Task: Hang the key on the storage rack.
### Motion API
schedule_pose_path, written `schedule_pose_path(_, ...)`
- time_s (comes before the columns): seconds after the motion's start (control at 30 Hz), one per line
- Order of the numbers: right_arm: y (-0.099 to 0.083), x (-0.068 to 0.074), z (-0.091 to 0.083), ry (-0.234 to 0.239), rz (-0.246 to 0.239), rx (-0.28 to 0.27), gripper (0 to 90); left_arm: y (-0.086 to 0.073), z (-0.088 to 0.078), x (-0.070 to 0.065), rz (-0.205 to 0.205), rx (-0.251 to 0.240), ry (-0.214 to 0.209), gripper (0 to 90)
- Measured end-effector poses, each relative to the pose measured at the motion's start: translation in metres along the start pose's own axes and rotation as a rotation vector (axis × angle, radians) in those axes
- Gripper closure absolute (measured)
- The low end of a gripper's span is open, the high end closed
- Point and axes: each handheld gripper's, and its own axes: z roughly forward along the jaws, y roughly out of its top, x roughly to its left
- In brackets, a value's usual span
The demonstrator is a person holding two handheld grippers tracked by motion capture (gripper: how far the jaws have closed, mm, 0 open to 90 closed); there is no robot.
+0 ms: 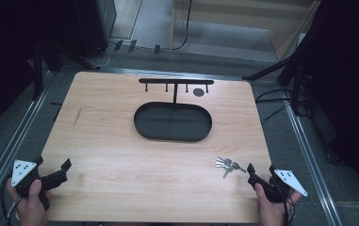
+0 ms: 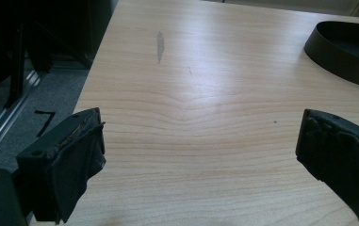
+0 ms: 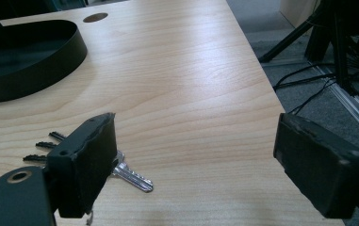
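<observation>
High view looks down and forward over the whole pale wooden tabletop (image 1: pixel 120 141). Left gripper view skims low along the near-left boards, close up, facing the black oval metal tray (image 2: pixel 346 52). Right gripper view sits low at near-right, sharing that tray (image 3: pixel 26 61).

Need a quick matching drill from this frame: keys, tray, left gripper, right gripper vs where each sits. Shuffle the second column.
Things:
1. keys
2. black oval tray
3. left gripper
4. right gripper

Places or states:
A. near left corner of the table, jaws open over bare wood
B. middle of the table, under the hook stand
C. near right corner, jaws open, keys beside one jaw
D. flat on the wood, between tray and right gripper

Pairs: 1-D, 2-B, 3-A, 4-C
</observation>
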Motion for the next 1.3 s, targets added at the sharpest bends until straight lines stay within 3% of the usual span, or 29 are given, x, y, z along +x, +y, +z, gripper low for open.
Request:
schedule_pose_path(0.47, 0.005, 0.005, 0.003, -0.003, -0.066, 0.049, 16.5, 0.0, 0.001, -0.001, 0.002, -0.001, 0.005, 1.9)
schedule_pose_path(0.53, 0.005, 0.005, 0.003, 0.008, -0.065, 0.062, 16.4, 0.0, 0.001, 0.0, -0.001, -0.002, 0.004, 1.9)
schedule_pose_path(0.67, 0.012, 0.013, 0.002, 0.047, -0.107, 0.085, 16.4, 0.001, 0.001, 0.001, -0.011, -0.006, 0.001, 1.9)
schedule_pose_path(0.77, 0.015, 0.017, 0.001, 0.062, -0.108, 0.081, 18.4, 0.001, 0.002, 0.001, -0.01, -0.006, 0.002, 1.9)
schedule_pose_path(0.8, 0.018, 0.018, 0.0, 0.095, -0.08, 0.071, 19.9, 0.001, 0.003, 0.001, -0.009, -0.006, 0.004, 1.9)
schedule_pose_path(0.9, 0.021, 0.021, 0.001, 0.106, -0.095, 0.08, 20.5, 0.001, 0.002, 0.001, -0.008, -0.008, 0.006, 1.9)
schedule_pose_path(1.17, 0.029, 0.029, 0.008, 0.132, -0.138, 0.14, 21.4, 0.001, 0.002, 0.001, -0.016, -0.007, 0.002, 1.9)
schedule_pose_path(1.27, 0.032, 0.032, 0.013, 0.139, -0.167, 0.177, 21.4, 0.001, 0.002, 0.002, -0.017, -0.007, 0.001, 1.9)
schedule_pose_path(1.3, 0.034, 0.034, 0.017, 0.154, -0.181, 0.214, 21.3, 0.001, 0.002, 0.002, -0.017, -0.006, 0.002, 1.9)
